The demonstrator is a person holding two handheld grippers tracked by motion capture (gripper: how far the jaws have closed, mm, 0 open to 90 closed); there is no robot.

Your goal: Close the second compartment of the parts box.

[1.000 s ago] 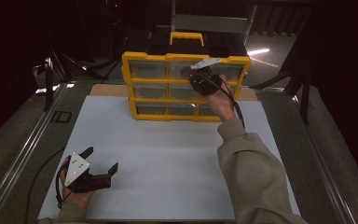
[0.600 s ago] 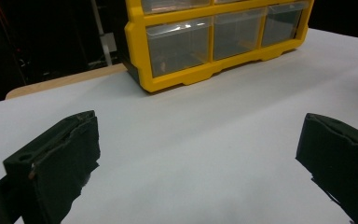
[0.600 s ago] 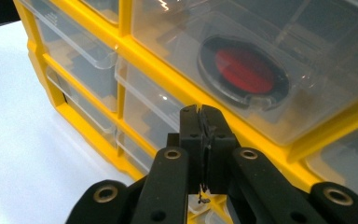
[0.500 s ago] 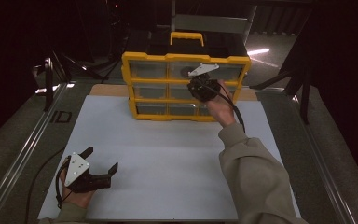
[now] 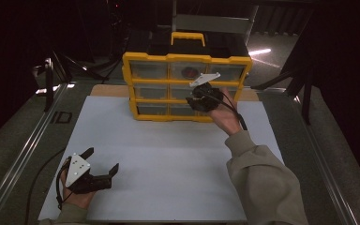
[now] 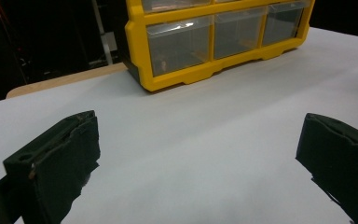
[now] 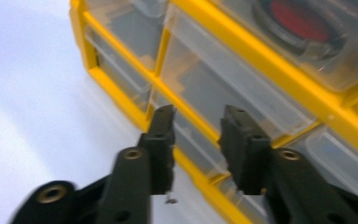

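Facing a yellow drawer cabinet (image 5: 186, 86) at the far middle of the counter (image 5: 168, 159), right hand-held gripper (image 7: 196, 122) at its front.

Cabinet: yellow frame, clear drawers in three rows, yellow carry handle (image 5: 185, 36) on top; a red round item (image 7: 298, 18) lies in an upper drawer. Right hand-held gripper: jaws parted by a narrow gap with nothing between them, poised just before a clear drawer (image 7: 233, 88) of the middle row, right of centre. Left hand-held gripper (image 5: 102, 164): near left, on the white sheet (image 5: 178, 154), jaws spread wide and empty, well apart from the cabinet. Person's right sleeve (image 5: 262, 183): near right.
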